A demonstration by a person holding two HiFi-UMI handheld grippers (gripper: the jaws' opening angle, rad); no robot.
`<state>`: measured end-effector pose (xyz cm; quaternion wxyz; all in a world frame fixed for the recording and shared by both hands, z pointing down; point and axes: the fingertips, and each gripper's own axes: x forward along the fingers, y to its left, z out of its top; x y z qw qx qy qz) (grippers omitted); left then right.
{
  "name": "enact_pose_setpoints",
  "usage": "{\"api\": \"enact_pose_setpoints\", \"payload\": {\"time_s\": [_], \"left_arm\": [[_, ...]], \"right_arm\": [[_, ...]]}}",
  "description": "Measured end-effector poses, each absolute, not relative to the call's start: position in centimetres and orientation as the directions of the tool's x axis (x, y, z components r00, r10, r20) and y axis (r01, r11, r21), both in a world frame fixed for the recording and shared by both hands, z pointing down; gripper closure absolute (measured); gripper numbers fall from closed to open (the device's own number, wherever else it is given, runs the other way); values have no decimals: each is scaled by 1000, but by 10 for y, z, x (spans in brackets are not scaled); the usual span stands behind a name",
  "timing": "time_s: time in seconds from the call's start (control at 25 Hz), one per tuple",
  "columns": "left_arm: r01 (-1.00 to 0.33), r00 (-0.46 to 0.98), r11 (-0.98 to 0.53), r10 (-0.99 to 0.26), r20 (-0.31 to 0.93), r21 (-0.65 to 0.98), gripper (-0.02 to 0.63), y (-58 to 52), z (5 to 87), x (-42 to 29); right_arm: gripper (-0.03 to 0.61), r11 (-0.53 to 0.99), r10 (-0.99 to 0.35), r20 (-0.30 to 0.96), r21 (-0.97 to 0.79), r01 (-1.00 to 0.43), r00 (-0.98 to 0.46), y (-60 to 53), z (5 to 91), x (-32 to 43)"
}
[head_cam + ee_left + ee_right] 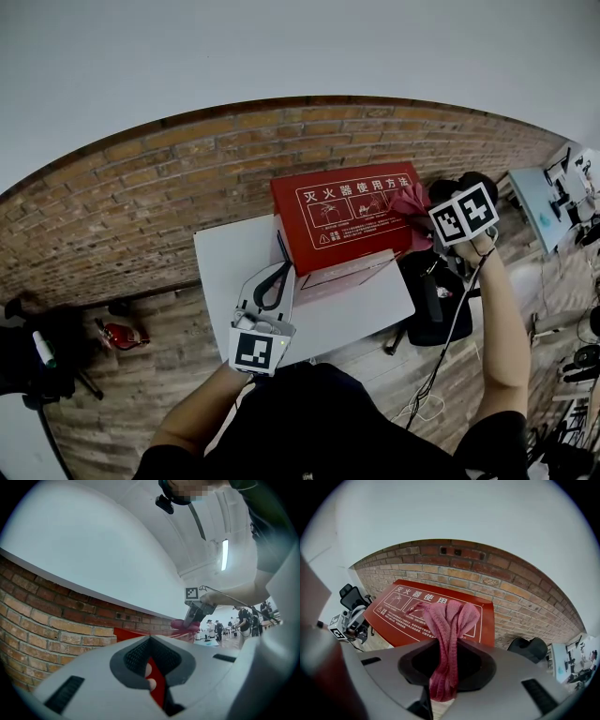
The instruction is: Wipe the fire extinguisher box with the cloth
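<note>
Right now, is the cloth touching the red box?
Touching. The left gripper view shows the cloth from the side, lying on the top of the box with no gap.

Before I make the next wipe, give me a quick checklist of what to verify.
1. Cloth clamped in the right gripper: ok, jaws closed on it.
2. Cloth over the fire extinguisher box, at its right end: ok.
3. Cloth pressing on the box face: cannot tell.
4. Left gripper steadying the box: cannot tell. Its jaws are shut and red shows between them.
5. Box resting on the white table: ok.
6. Right gripper's cable clear of the box: ok.
</note>
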<state>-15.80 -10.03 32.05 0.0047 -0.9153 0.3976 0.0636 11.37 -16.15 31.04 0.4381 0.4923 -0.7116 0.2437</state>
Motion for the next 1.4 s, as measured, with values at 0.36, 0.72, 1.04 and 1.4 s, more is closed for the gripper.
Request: {"api": "enact_pose_setpoints", "payload": {"time_s": [0.36, 0.72, 1.04, 1.4], "left_arm": [[-719, 685, -694, -718, -125, 39, 581, -100, 320, -158], [-707, 698, -706, -705, -126, 37, 581, -100, 321, -158], [-699, 704, -713, -698, -132, 44, 581, -100, 320, -157], [-693, 709, -719, -692, -134, 44, 581, -100, 321, -157]], "right_arm": [[479, 408, -491, 848, 23, -913, -199, -158, 309, 87], [479, 420, -495, 837, -4, -908, -232, -155, 309, 62], [479, 425, -496, 832, -17, -905, -248, -155, 308, 47], [479, 434, -494, 832, -15, -901, -251, -156, 309, 36]]}}
